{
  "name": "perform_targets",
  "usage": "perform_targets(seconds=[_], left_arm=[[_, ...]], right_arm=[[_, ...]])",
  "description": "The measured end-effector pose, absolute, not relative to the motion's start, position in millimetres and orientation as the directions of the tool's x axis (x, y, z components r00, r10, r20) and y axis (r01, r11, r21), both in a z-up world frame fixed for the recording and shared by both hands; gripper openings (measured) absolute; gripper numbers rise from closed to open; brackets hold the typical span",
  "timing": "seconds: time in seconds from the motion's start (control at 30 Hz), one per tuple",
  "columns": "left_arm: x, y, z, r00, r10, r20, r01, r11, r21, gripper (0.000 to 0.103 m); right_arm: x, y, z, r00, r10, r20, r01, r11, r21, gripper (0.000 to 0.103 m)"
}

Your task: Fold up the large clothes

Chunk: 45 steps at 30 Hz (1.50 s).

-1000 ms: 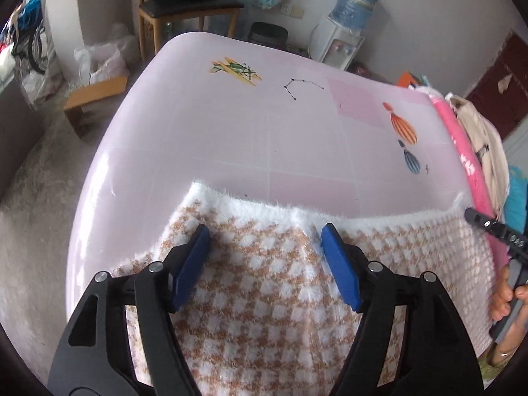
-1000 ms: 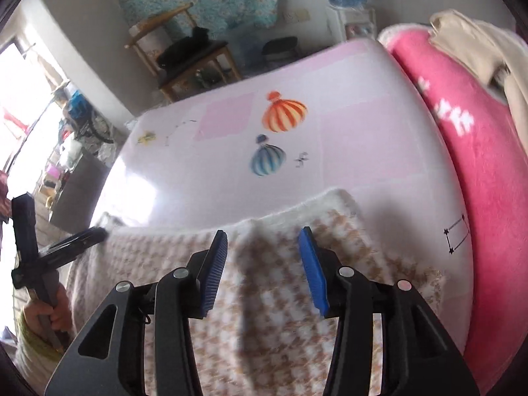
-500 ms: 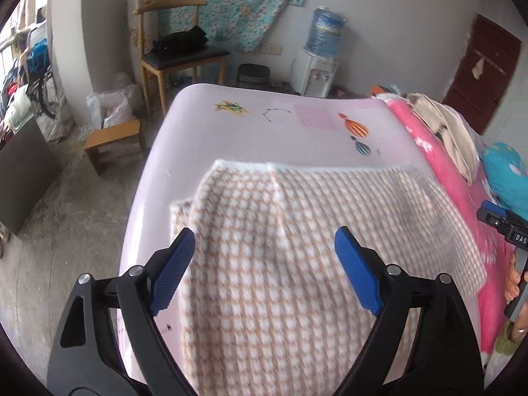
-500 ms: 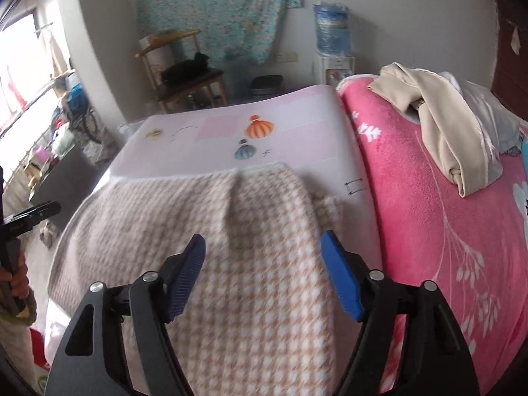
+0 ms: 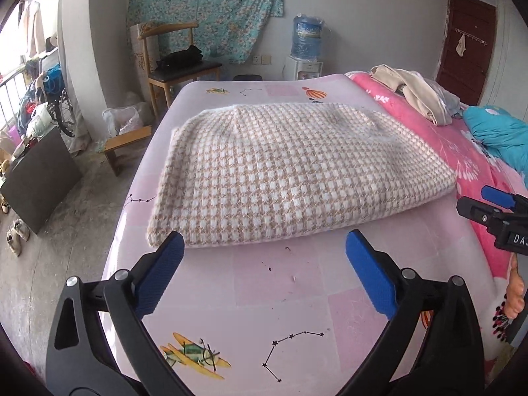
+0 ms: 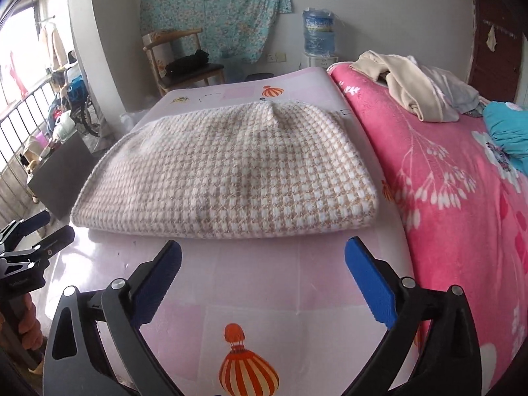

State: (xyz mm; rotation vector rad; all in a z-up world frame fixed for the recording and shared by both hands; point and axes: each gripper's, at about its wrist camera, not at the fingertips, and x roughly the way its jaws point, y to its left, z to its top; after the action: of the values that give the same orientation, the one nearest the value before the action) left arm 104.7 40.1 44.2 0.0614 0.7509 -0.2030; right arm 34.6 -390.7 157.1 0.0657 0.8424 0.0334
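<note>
Through the left wrist camera we see our left gripper (image 5: 262,270) held above the pale pink mat (image 5: 280,300), angled downward, its jaws opening wide with nothing between them. The one checked garment (image 5: 290,171) lies folded flat on the mat just beyond the blue pads (image 5: 158,279), touching neither. Only this view shows the two shoes (image 5: 16,234) on the floor at the left and the small wooden stool (image 5: 127,143) beside the bed. At the right edge our right gripper (image 5: 501,204) pokes in, with fingers (image 5: 516,297) of the hand below it.

Through the right wrist camera our right gripper (image 6: 264,274) tilts down over the same mat (image 6: 264,290), jaws opening, empty. The garment (image 6: 231,175) sits ahead of it, its right edge beside the pink blanket (image 6: 445,198). This view alone shows the window railing (image 6: 23,122) and the striped balloon print (image 6: 244,366) between the arms. Our left gripper (image 6: 31,234) appears at the left edge, released. We count one chair (image 6: 184,62), one water bottle (image 6: 318,31) and one heap of beige clothes (image 6: 406,85).
</note>
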Motion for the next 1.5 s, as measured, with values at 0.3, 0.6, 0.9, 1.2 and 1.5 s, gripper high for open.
perform_targets(seconds=[0.3, 0.6, 0.9, 1.2, 1.5], left_arm=[[79, 34, 66, 0.769, 0.016, -0.639, 0.053, 0.995, 0.089, 0.095], [79, 23, 71, 0.737, 0.041, -0.675, 0.022, 0.996, 0.083, 0.095], [79, 17, 56, 0.694, 0.060, -0.717, 0.007, 0.996, 0.090, 0.095], [81, 12, 48, 0.670, 0.058, -0.740, 0.021, 0.995, 0.096, 0.095], [83, 9, 45, 0.658, 0.051, -0.751, 0.031, 0.995, 0.095, 0.095]], right_arm=[[2, -375, 192, 0.756, -0.150, -0.637, 0.118, 0.989, -0.092, 0.097], [-9, -373, 195, 0.758, -0.072, -0.648, 0.087, 0.996, -0.009, 0.097], [0, -365, 174, 0.696, 0.007, -0.718, 0.041, 0.998, 0.049, 0.097], [4, -354, 156, 0.656, 0.024, -0.754, 0.021, 0.999, 0.050, 0.097], [6, -358, 157, 0.654, 0.017, -0.756, 0.035, 0.998, 0.052, 0.097]])
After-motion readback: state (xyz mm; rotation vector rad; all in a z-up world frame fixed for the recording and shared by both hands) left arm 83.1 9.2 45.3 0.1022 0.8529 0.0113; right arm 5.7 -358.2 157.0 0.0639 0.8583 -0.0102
